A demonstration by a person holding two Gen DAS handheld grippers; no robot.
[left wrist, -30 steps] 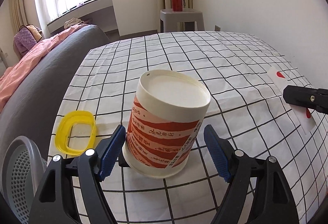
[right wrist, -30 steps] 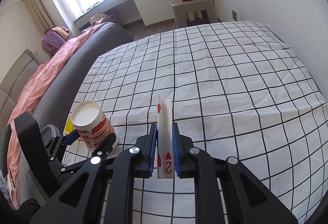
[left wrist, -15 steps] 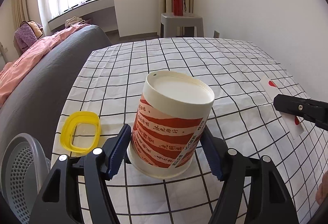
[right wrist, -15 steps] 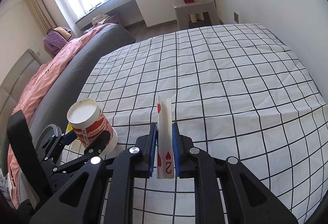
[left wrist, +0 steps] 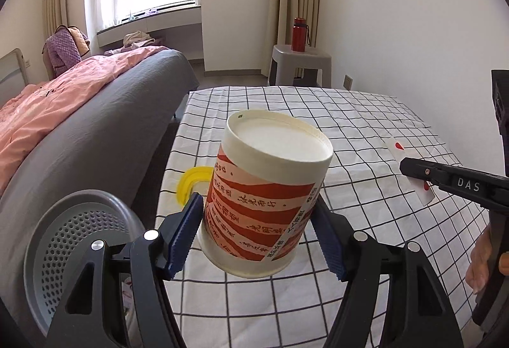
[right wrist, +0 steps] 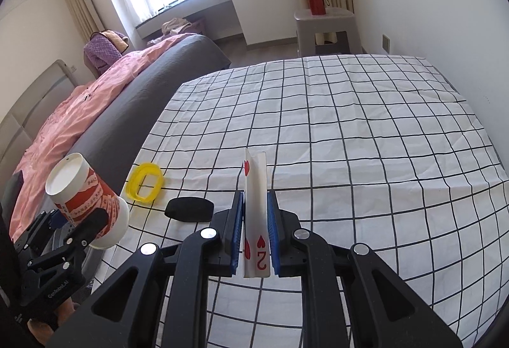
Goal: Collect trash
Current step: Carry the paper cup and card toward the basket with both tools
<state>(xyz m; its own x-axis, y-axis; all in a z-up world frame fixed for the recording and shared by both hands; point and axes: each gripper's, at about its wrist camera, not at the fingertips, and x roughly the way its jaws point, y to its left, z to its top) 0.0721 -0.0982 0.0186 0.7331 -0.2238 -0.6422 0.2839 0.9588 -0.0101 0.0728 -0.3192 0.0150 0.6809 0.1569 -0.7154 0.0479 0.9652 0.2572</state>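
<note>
Checked tabletop (right wrist: 350,141) beside bed | left tongs (left wrist: 257,230) pinching paper cup (left wrist: 270,188), lifted clear and tilted | right tongs (right wrist: 254,230) pinching playing card (right wrist: 254,208) | I carry cup level over grey perforated bin (left wrist: 79,246), then let go.

My left black plastic two-finger gripper (left wrist: 259,236) carries ribbed blue pads (left wrist: 184,233) on its fingertips and round silver screws along matte angular arms. My right black plastic two-finger gripper (right wrist: 255,231) is built the same, with white "DAS" lettering on one finger's side. Bare skin of my right hand (left wrist: 482,262) shows behind it.
</note>
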